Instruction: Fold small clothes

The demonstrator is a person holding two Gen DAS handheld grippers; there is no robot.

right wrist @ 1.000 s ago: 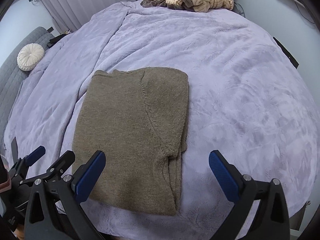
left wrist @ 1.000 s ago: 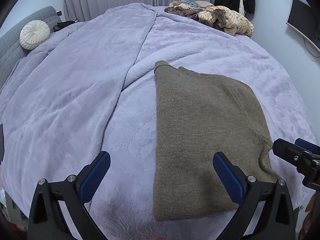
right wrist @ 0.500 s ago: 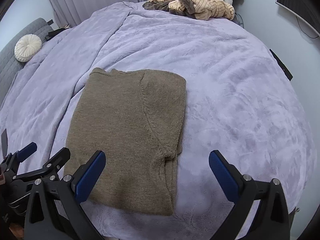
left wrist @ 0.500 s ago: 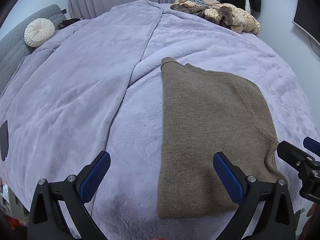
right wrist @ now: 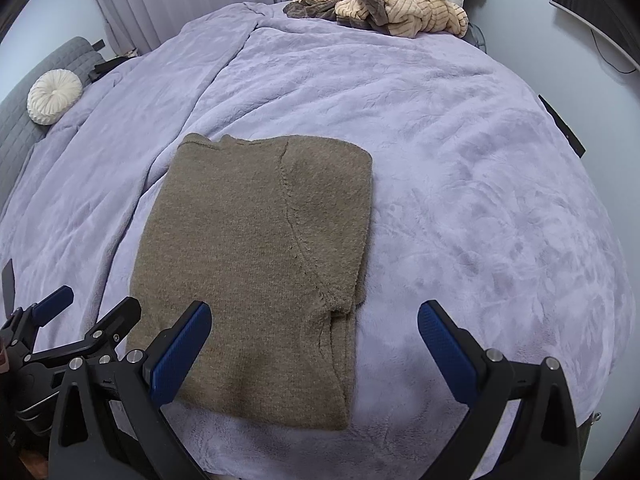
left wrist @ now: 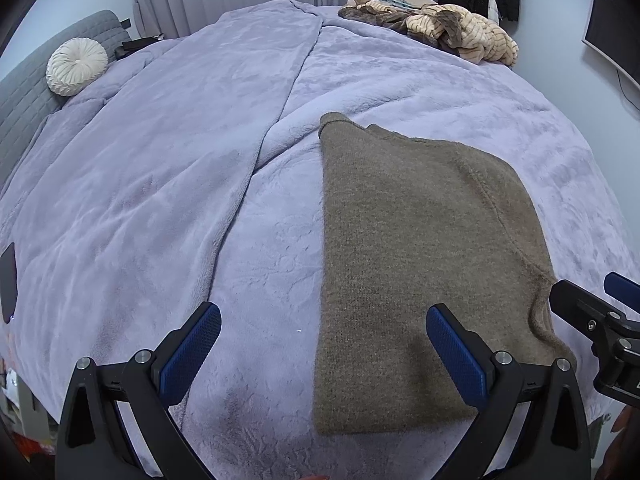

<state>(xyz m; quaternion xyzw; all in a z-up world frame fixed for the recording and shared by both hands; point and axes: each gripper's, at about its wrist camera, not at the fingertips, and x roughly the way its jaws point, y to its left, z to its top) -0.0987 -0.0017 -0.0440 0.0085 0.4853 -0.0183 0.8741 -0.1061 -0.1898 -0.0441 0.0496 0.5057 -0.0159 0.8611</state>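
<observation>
Two grippers hung over the near edge of the lavender blanket (left wrist: 168, 184), left gripper (left wrist: 323, 354) and right gripper (right wrist: 314, 350) both spread wide, holding nothing. Left of the folded brown sweater (right wrist: 256, 264) — a round white cushion (right wrist: 54, 97); beyond it — a clothes pile (right wrist: 384, 6).

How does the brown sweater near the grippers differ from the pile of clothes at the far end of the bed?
The brown sweater lies flat, folded into a neat rectangle; the pile of clothes is crumpled in a heap. The sweater is one plain colour; the pile mixes beige striped and darker pieces. Both rest on the lilac blanket.
</observation>
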